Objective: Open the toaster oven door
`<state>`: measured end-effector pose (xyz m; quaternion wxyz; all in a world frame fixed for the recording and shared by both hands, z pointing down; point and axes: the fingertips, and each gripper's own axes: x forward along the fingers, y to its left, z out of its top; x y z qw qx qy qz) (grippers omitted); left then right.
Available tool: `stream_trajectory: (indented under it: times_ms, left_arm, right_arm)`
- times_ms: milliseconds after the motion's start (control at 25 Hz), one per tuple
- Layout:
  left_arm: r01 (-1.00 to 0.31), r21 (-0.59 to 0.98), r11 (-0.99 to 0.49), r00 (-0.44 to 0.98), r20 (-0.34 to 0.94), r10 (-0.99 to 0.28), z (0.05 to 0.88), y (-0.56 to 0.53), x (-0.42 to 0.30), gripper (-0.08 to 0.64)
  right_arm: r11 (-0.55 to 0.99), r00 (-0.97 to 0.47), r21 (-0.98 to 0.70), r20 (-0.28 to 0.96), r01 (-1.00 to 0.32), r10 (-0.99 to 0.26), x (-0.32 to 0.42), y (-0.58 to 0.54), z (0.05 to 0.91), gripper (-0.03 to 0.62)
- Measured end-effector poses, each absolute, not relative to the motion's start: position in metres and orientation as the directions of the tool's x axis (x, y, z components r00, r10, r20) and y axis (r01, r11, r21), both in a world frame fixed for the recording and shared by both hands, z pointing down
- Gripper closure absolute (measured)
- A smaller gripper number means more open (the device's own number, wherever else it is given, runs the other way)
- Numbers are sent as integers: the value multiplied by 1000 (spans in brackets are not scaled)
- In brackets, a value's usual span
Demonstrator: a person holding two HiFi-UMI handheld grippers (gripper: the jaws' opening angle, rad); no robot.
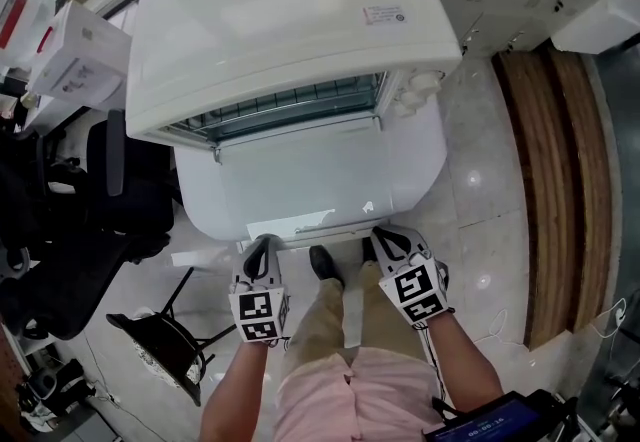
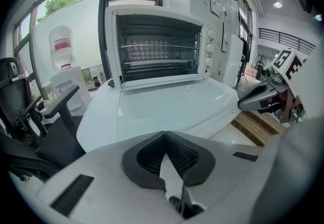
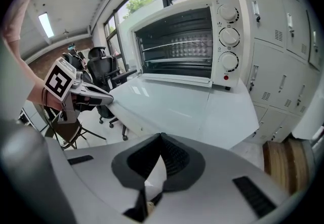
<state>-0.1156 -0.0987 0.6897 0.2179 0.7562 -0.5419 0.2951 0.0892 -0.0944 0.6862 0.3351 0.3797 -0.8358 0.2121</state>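
Left tool (image 1: 263, 245): closed and empty; its ribbed pads (image 2: 152, 154) meet at the tips with nothing between them. It is held low just off the near edge of the counter (image 1: 310, 185).
Right tool (image 1: 385, 235): closed on nothing as well, tips touching, level with the left tool and apart from it, at the same counter edge.
Person: legs and a dark shoe (image 1: 325, 263) show between the two tools, on the pale tiled floor.
Counter: white and rounded; its near part is bare.
Toaster oven door (image 1: 300, 130): already swung down and open, hinged along the bottom front of the oven. Its free edge points toward the person, and its long axis runs left to right.
Toaster oven (image 1: 290, 20): white, at the far part of the counter, well apart from both tools. Its long axis runs left to right and its open mouth faces the person, showing a wire rack (image 2: 159, 46).
Knobs (image 3: 229, 37): three, stacked in a column on the oven's right front panel.
Left side: a black office chair (image 1: 100, 210) beside the counter.
Far: a water dispenser (image 2: 63, 66) by the window.
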Motion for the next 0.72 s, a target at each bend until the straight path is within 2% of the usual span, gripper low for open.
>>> stream_trajectory:
  times_ms: [200, 400, 720]
  left_arm:
    - [-953, -12, -303, 227, 635, -738, 663, -106, -113, 546]
    - [-962, -24, -273, 218, 536, -815, 600, -126, -112, 546]
    - [-964, -59, -259, 231, 298, -926, 468, -164, -106, 546]
  right_arm:
    - [595, -522, -156, 681, -789, -513, 85, -105, 663, 591]
    - [600, -550, -152, 616, -785, -564, 76, -123, 616, 591]
    - [578, -566, -96, 384, -810, -730, 64, -166, 483, 591]
